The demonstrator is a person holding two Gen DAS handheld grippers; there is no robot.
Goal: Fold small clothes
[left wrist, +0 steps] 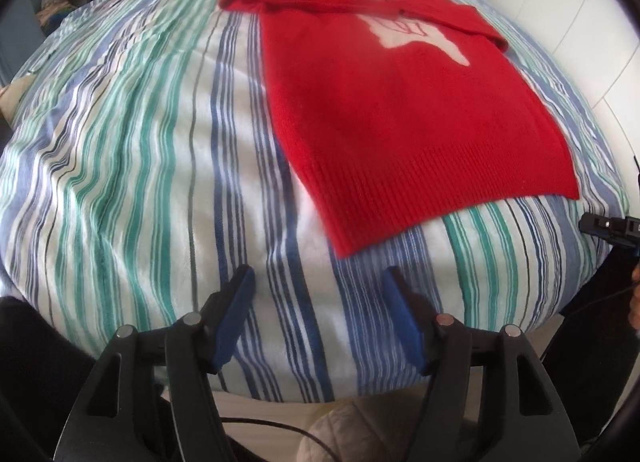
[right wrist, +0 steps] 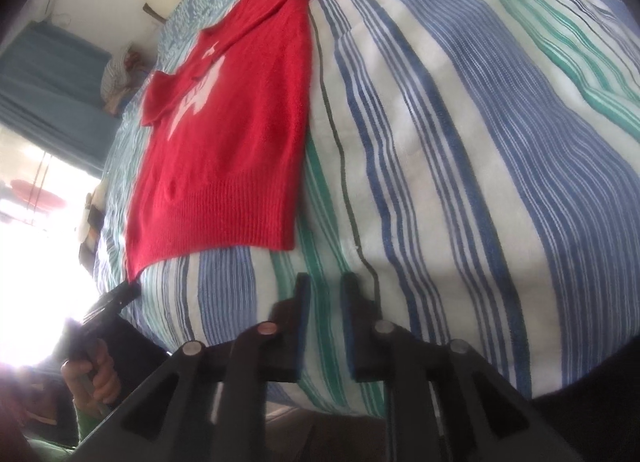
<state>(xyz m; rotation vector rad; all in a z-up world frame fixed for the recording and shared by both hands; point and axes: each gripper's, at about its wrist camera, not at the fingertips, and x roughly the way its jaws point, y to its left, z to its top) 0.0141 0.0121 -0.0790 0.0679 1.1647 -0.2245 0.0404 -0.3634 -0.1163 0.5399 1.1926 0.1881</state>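
Left claw (left wrist: 318,282) gapes empty; right claw (right wrist: 325,290) is narrowly parted, empty. Red sweater (left wrist: 400,94) sleeves, seemingly tucked, may slip loose if the hem (left wrist: 440,198) is lifted unevenly.

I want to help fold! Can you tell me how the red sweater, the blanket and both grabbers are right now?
red sweater: lying flat, front up, sleeves folded in, not held.
striped blanket: spread over the bed, under the sweater.
left gripper: open wide, empty, off the sweater.
right gripper: open a little, empty, near the hem.
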